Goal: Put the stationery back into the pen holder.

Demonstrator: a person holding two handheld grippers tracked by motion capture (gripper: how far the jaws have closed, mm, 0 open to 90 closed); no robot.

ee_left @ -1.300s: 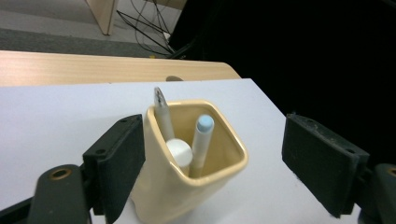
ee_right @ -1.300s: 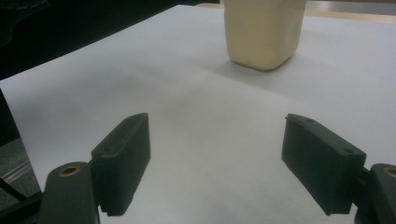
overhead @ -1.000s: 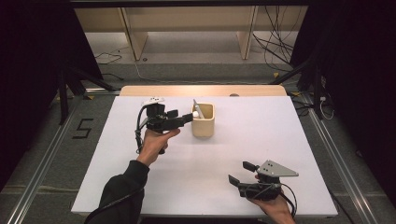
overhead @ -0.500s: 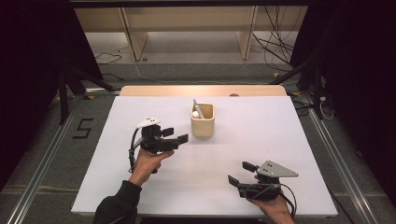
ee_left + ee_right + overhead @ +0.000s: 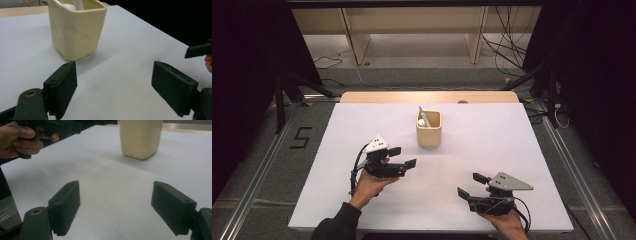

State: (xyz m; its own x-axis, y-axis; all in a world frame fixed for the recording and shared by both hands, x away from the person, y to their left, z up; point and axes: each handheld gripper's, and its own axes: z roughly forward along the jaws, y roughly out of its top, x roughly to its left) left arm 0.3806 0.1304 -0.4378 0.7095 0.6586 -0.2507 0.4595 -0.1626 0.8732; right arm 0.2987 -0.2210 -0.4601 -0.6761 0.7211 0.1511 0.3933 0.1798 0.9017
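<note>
A: Two grippers on the table, both with jaws spread wide and nothing between them. Starting at the left, the left gripper [image 5: 403, 156] hovers just short of the cream cup [image 5: 429, 129], down and to the left of it, jaws pointed its way.

B: And that cup [image 5: 75, 28] looms right ahead in the left gripper view, a white-tipped utensil [image 5: 423, 119] leaning inside it. What's the smart play?

A: My read is that the cup or its utensil is the target. Keep the jaws this wide and level on the way in. To move the cup, straddle its walls squarely and close slowly, because a glazed, rounded body looks likely to slip or tip. For the utensil, come from above the cup instead.

B: Further right?

A: The right gripper [image 5: 468, 184] rests low, well to the right of the cup and nearer the person, idle and released. From its own view the cup [image 5: 140, 138] sits far ahead.

B: The surface?

A: A plain white tabletop [image 5: 512, 140], with a wooden strip [image 5: 382, 97] behind the cup at the far edge. Beyond that there's grey floor, pale cabinet legs [image 5: 354, 37] and loose cables [image 5: 507, 45]. Left of the cup, off the table, a "5" [image 5: 301, 137] is marked on the floor.
</note>
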